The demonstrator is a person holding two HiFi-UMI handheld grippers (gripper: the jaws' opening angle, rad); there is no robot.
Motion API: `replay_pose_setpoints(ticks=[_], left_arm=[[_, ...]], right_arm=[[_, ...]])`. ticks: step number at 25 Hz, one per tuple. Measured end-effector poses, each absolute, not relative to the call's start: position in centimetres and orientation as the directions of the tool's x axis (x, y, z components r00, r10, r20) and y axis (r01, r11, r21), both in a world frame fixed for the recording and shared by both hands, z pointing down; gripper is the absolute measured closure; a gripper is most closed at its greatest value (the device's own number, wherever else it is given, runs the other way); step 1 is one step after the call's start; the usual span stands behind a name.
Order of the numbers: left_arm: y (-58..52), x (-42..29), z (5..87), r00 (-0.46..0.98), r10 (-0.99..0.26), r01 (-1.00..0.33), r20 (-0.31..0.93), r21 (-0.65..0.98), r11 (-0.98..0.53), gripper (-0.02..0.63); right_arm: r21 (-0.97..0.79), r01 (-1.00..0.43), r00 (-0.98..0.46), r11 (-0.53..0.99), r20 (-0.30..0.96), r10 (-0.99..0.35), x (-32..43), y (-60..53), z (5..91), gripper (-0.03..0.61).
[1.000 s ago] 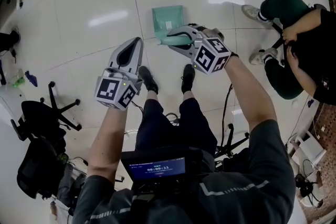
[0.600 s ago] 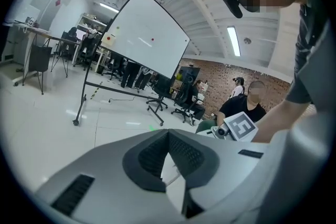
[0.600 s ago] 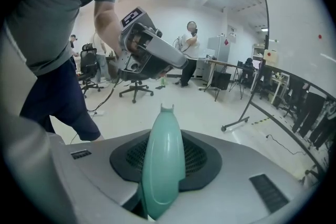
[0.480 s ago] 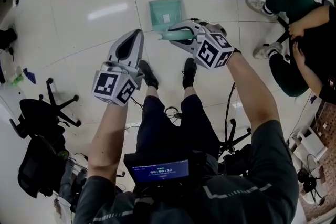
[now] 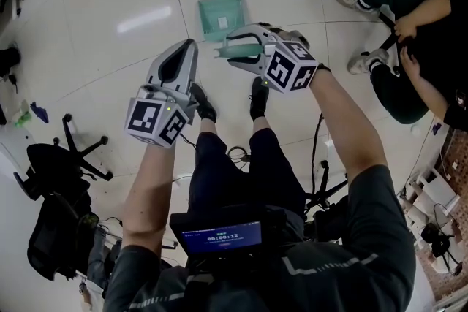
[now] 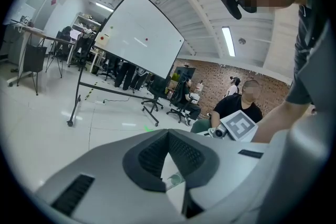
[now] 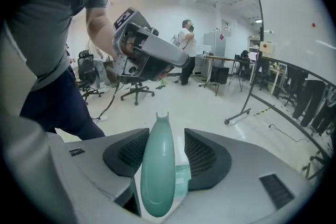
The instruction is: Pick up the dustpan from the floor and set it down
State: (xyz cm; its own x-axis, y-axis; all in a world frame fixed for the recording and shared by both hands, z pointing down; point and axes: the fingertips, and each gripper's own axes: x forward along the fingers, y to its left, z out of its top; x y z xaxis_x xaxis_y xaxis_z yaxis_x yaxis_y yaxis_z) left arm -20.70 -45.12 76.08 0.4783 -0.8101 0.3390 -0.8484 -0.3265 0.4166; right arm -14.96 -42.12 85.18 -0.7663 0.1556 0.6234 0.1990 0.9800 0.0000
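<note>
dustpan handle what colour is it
Plain pale mint green, no pattern. The dustpan handle shows best in the right gripper view.

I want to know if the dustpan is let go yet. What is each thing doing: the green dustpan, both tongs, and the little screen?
Green dustpan: handle lies between the right tongs; whether the pan touches the floor cannot be told.
Right tongs: opening, with a gap on one side of the handle.
Left tongs: shut, nothing in them.
Screen: lit.
</note>
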Motion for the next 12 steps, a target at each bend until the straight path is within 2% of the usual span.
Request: replay_pose_setpoints(ticks=[4,10,12], left_arm=[[-44.5,-19.7,72.4,0.482,-0.811,-0.846,0.331,0.415,-0.334,0.589],[-44.6,-19.1,60.9,0.508,-0.825,-0.832,0.246,0.386,-0.398,0.589],[-43.9,-19.0,55.8,0.518,-0.831,-0.825,0.203,0.374,-0.423,0.589]], right_arm=[[0.005,0.176,-0.787,0.984,0.601,0.137,-14.4,-41.8,80.4,0.341],[0.059,0.134,-0.847,0.989,0.525,0.084,-14.5,-42.0,66.1,0.364],[0.057,0.097,-0.862,0.994,0.504,0.055,-14.7,-41.4,60.5,0.411]])
